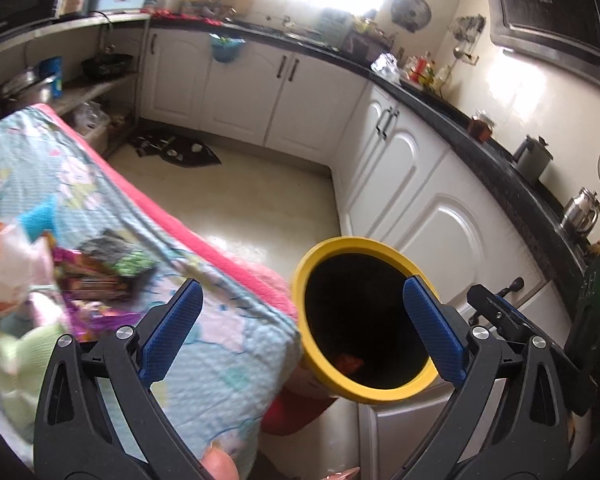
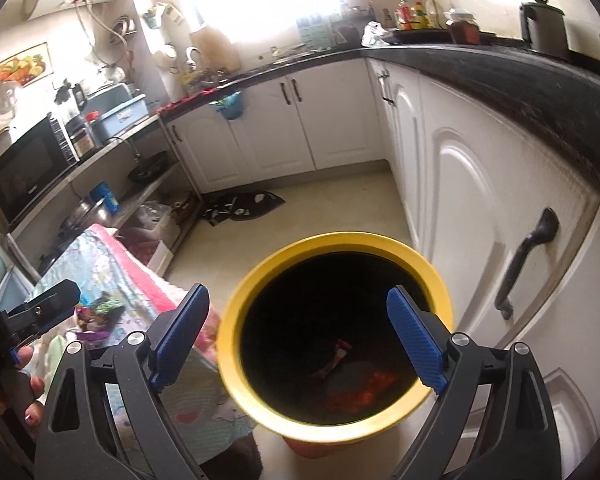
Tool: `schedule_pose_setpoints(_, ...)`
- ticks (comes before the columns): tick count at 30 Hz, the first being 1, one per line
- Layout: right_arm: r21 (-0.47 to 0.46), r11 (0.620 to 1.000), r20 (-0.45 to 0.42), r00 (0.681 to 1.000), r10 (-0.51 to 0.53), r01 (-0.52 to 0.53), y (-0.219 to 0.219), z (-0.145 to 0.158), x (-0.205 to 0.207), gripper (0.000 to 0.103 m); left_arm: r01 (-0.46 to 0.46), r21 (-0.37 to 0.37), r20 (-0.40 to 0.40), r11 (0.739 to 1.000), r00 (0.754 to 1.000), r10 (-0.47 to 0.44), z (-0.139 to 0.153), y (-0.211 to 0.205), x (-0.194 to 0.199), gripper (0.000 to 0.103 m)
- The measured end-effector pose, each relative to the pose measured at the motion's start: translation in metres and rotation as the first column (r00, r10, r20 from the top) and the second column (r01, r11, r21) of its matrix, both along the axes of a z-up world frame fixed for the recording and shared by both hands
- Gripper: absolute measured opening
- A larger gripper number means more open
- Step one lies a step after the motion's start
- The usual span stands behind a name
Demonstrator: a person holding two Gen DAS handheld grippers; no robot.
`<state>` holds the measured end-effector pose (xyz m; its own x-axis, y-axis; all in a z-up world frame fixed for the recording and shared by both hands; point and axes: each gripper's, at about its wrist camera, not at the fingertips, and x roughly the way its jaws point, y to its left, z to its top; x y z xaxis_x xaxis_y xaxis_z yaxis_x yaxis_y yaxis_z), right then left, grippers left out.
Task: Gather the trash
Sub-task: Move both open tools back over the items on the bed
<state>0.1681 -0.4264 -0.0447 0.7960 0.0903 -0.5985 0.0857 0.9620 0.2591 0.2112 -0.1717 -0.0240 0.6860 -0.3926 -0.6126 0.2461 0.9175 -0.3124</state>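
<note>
Left gripper (image 1: 302,328): jaws wide, empty.
Right gripper (image 2: 298,338): wide, empty, above yellow bin (image 2: 236,308).
Surface: wrappers (image 1: 100,276) on patterned cloth (image 1: 204,344).
Room: kitchen.

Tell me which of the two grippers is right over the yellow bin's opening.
The right gripper: its open, empty fingers frame the yellow bin mouth. The left gripper, also open and empty, sits off toward the patterned cloth, with only one finger over the rim.

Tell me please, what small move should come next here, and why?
Probably swing the left tool back to the wrappers on the patterned cloth. Both tools are open and empty, the right tool hangs over the yellow bin, where some trash already lies.
</note>
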Motion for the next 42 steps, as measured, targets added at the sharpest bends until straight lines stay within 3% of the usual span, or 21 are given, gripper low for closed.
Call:
schedule_pose_setpoints(11,0.010,0.987,0.041,0.987,0.157,-0.158,0.061,0.021,-0.006,0.089,-0.170,0.026,0.081,0.985,0.983,0.168,0.023,0.067,-0.038,0.092)
schedule_pose_setpoints(18,0.008,0.969,0.048,0.968,0.245,-0.246,0.097,0.027,-0.013,0.090,-0.240,0.015,0.078,0.971,0.968,0.238,0.024,0.100,-0.055,0.092)
schedule_pose_setpoints(35,-0.011,0.888,0.025,0.888,0.459,-0.459,0.186,0.028,-0.027,0.090,-0.407,0.000,0.066,0.913,0.911,0.406,0.019,0.174,-0.096,0.092)
schedule_pose_setpoints(42,-0.021,0.855,0.009,0.855,0.519,-0.518,0.217,0.026,-0.027,0.090,-0.479,-0.005,0.042,0.878,0.877,0.478,0.015,0.203,-0.114,0.092)
